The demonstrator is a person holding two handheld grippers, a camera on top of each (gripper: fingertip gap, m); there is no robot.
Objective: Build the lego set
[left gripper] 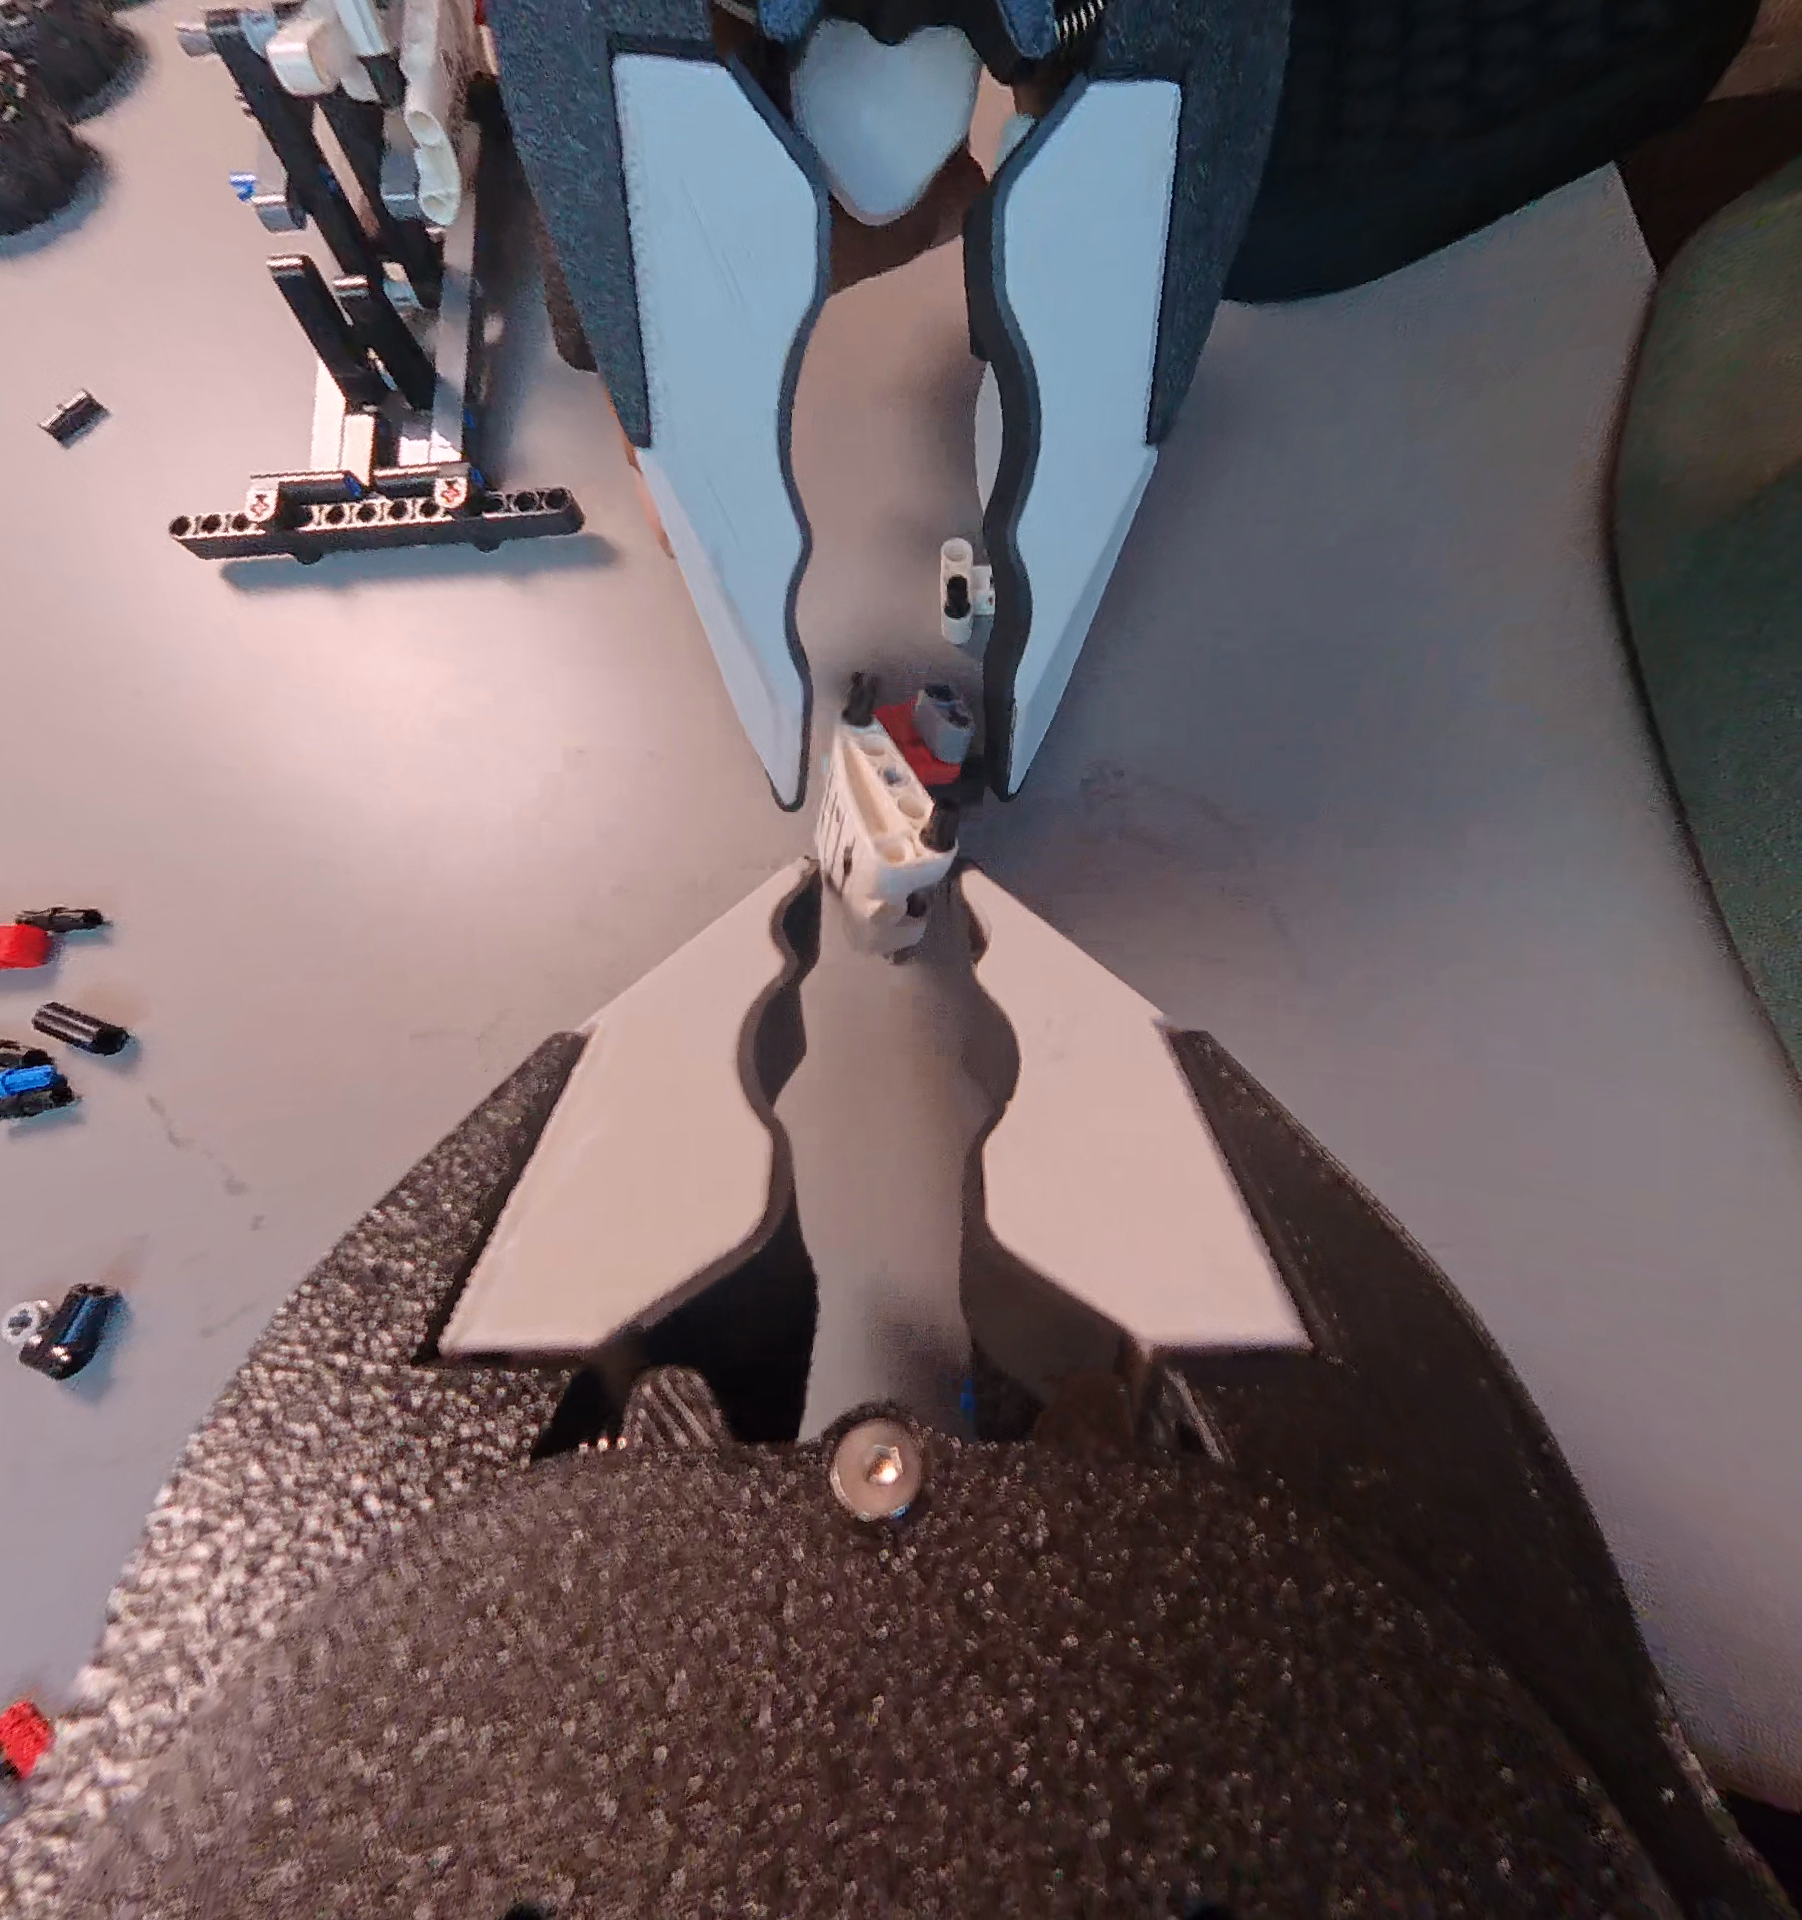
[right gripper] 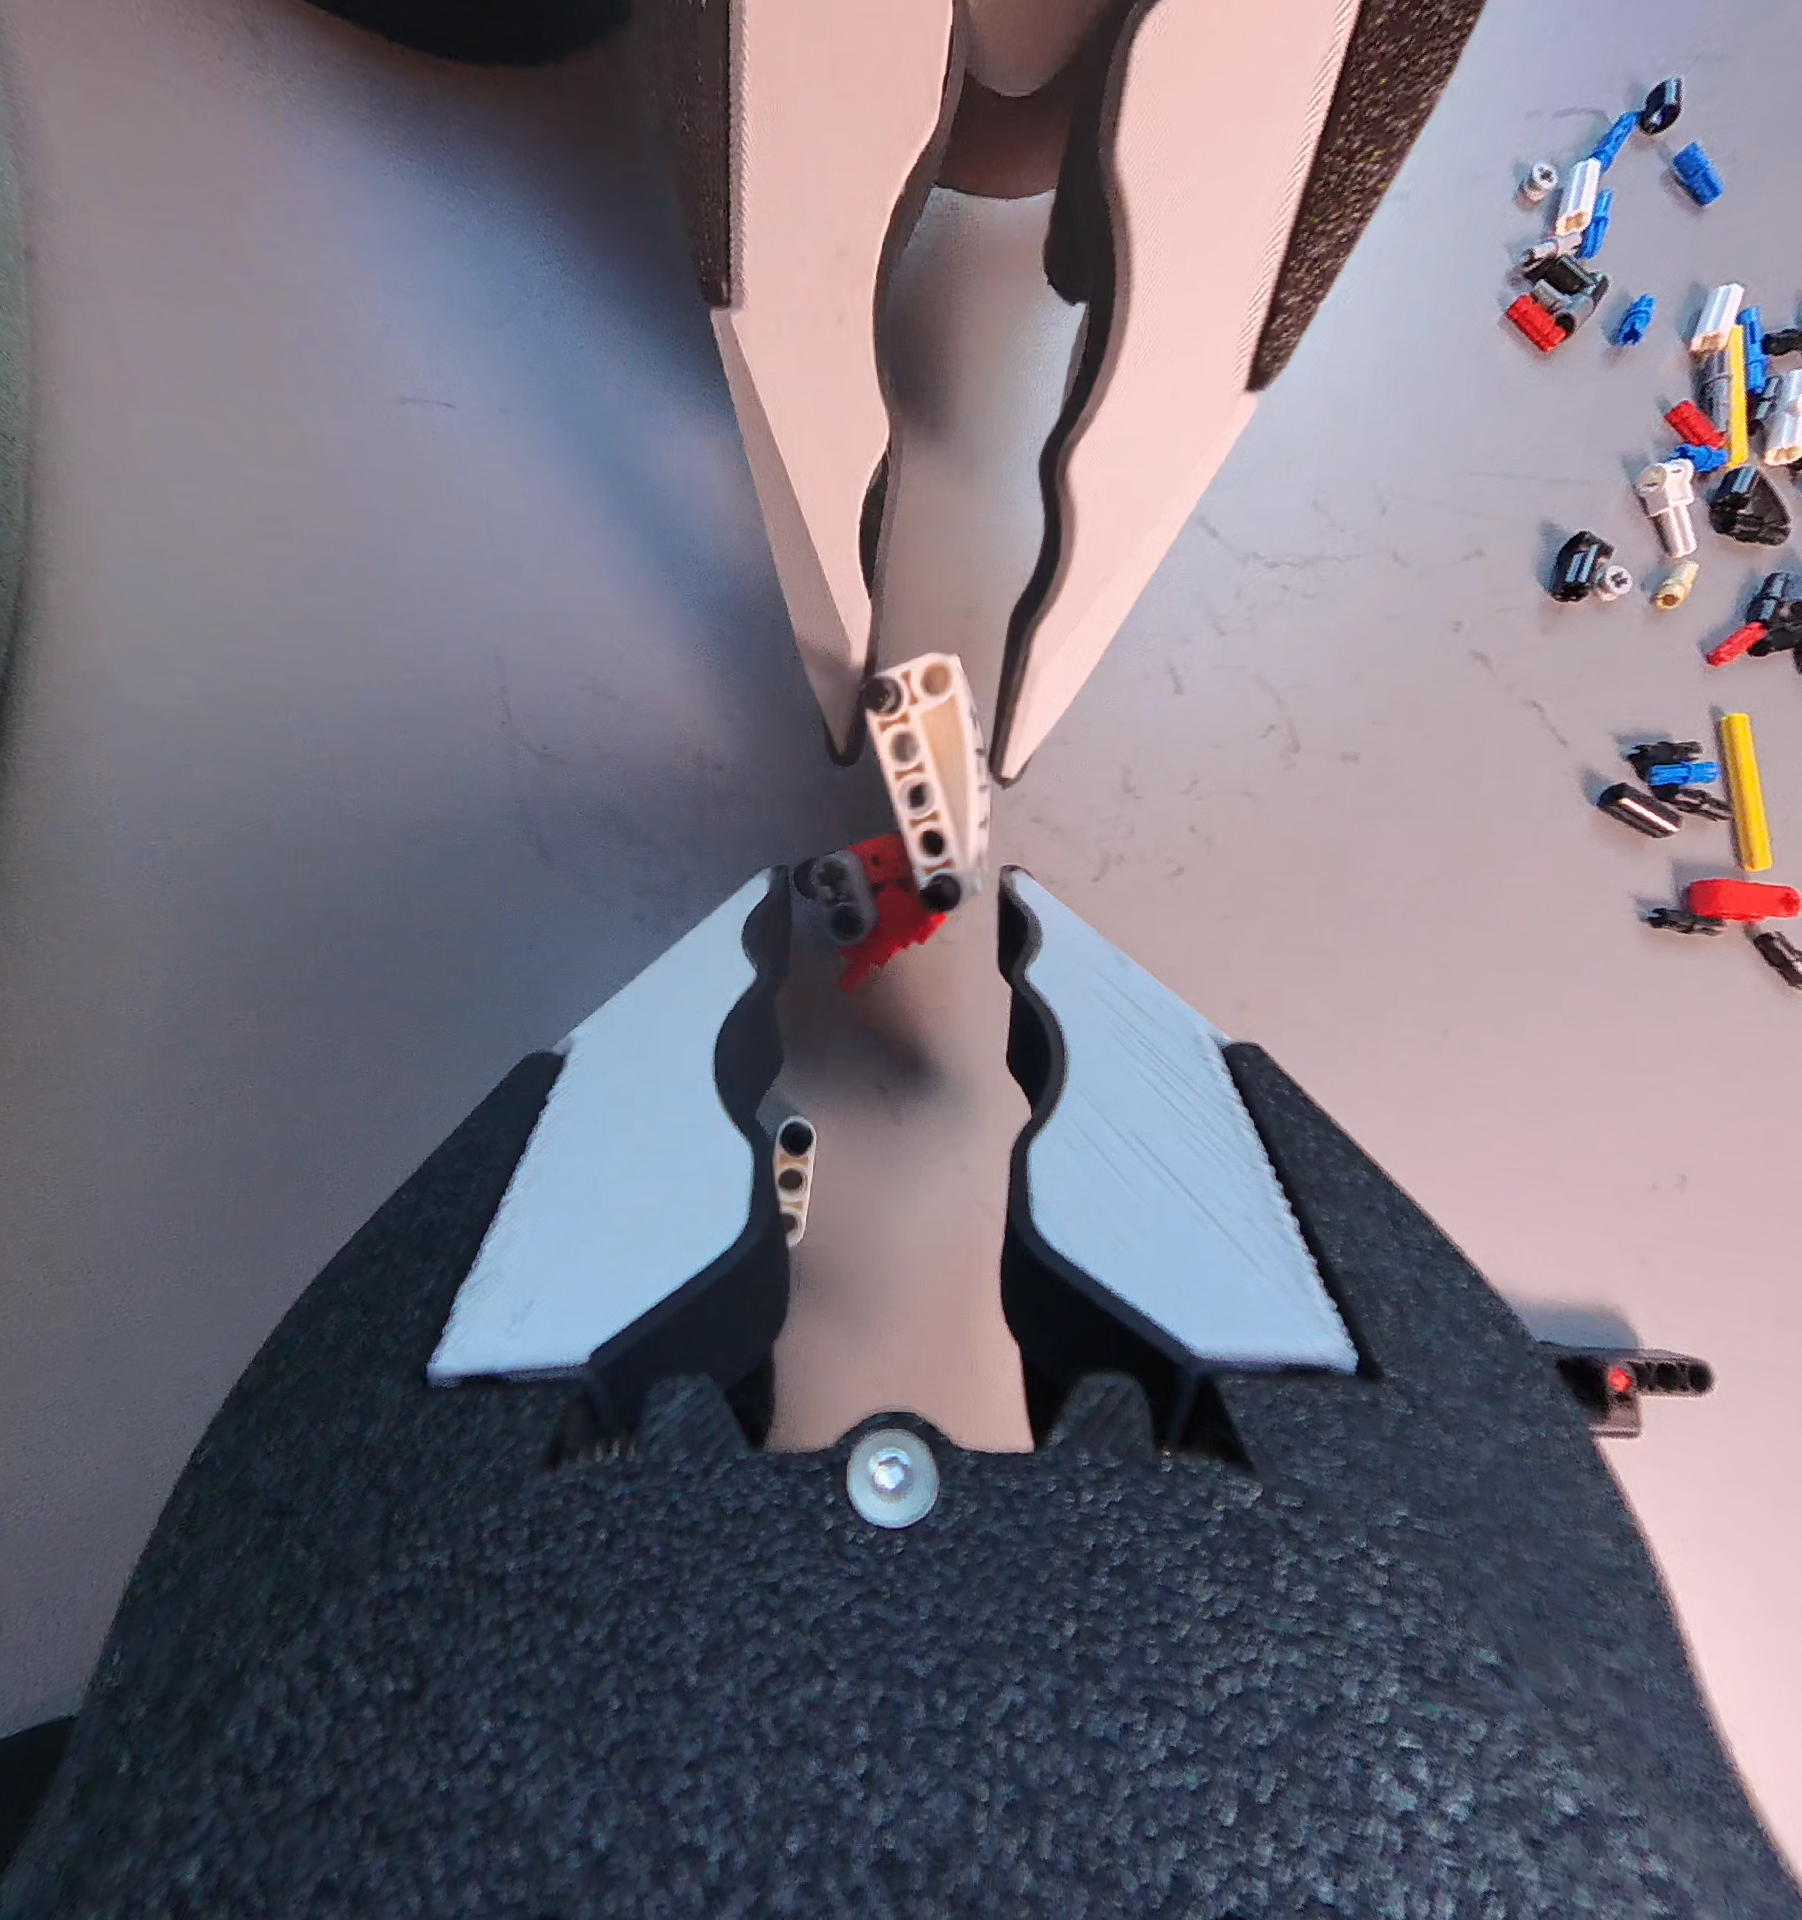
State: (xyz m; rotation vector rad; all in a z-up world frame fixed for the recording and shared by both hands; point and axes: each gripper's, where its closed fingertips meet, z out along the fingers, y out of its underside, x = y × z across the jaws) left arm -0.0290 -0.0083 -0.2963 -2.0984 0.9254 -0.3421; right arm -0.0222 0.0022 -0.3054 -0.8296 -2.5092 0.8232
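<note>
You are gripping the white beam (left gripper: 881,831) in your left claw (left gripper: 886,883) and the red-and-grey piece (right gripper: 861,904) in your right claw (right gripper: 892,883), both tip-pinched, so a skewed push risks popping either onto the surface (left gripper: 1344,831).

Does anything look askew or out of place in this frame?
Mostly no. The white beam sub-assembly sits tilted between the left gripper and right gripper, its red piece jutting sideways. A small white piece lies alone on the table, away from the loose parts pile.
</note>
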